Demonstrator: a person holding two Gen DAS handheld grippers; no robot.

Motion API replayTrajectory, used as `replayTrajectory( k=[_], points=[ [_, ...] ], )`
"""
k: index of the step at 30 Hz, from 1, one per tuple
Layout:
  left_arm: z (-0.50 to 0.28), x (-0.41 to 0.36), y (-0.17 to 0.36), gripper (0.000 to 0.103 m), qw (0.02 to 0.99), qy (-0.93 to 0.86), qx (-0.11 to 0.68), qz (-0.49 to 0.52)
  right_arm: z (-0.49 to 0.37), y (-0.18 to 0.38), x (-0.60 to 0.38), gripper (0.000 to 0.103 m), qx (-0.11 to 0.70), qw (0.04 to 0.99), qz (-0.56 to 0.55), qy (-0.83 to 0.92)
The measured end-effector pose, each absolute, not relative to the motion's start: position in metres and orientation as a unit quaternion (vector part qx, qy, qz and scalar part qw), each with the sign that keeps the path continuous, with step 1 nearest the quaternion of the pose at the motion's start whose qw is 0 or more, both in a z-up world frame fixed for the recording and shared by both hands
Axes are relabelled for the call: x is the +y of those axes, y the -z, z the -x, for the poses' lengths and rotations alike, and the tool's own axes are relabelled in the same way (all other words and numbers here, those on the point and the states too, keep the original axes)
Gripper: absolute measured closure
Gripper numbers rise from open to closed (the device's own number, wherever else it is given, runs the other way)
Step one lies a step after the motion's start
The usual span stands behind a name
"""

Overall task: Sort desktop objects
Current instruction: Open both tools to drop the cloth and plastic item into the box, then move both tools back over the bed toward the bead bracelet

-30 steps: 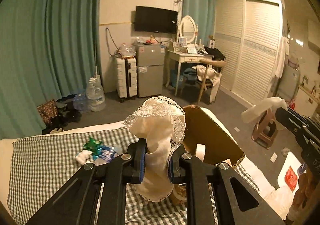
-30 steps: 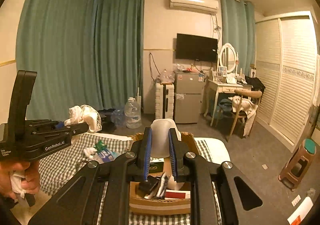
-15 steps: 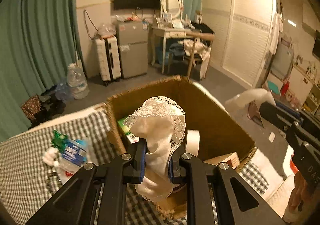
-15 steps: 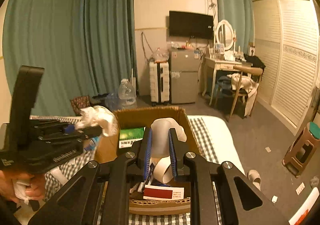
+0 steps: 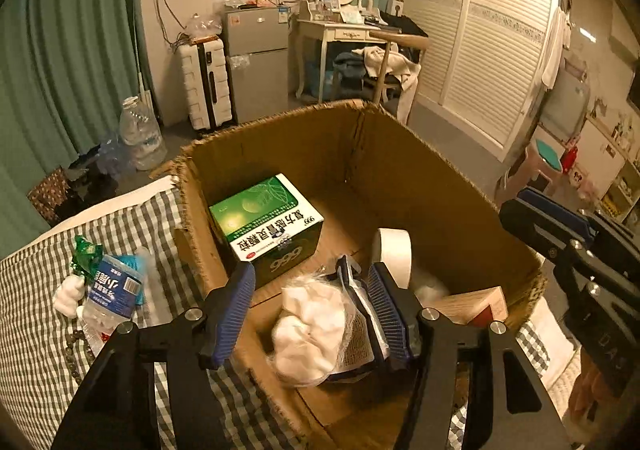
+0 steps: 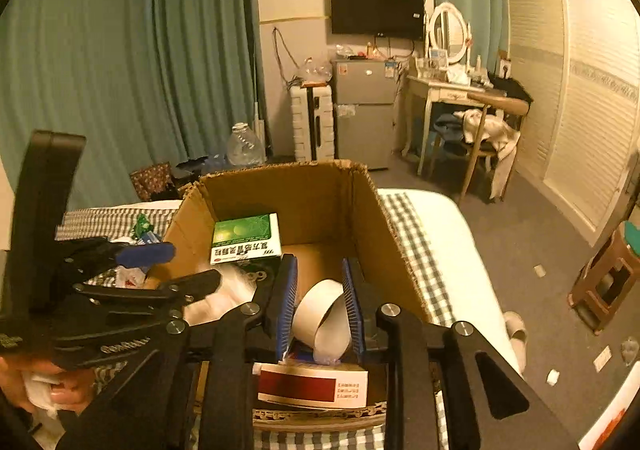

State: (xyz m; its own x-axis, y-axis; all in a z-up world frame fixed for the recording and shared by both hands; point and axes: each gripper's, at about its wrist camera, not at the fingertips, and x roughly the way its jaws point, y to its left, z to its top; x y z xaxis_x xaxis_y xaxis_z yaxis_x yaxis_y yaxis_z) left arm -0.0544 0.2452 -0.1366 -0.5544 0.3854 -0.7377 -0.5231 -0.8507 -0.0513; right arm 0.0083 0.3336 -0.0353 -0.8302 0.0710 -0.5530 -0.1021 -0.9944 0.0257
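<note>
— Over the checked bed, inside the cardboard box: let go of the lace cloth yet?
— Found it bunched low in the box, directly between the left hand-held gripper's fingers. Jaws had just been opening, stood well apart, and clamped nothing.

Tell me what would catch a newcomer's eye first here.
The open cardboard box on the checked cloth, with a green medicine box in its far left corner. The left gripper has just opened over it, letting go a white lace cloth.
</note>
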Motion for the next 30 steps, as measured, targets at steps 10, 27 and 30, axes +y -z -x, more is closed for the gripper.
replayTrajectory(
  k=[10,27,30],
  points=[
    [0.044,0.201,0.091,0.034,0.230,-0.897,0.063,0.373,-0.030,0.012,0.317,0.076,0.047,0.048,0.261,-0.963],
    [0.000,0.046,0.013,0.010,0.140,-0.941,0.034,0.305,-0.074,-0.073,0.227,0.040,0.045,0.022,0.210,-0.976],
    [-0.009,0.015,0.001,0.008,0.133,-0.945,0.024,0.297,-0.081,-0.081,0.214,0.039,0.046,0.017,0.206,-0.977]
  ],
)
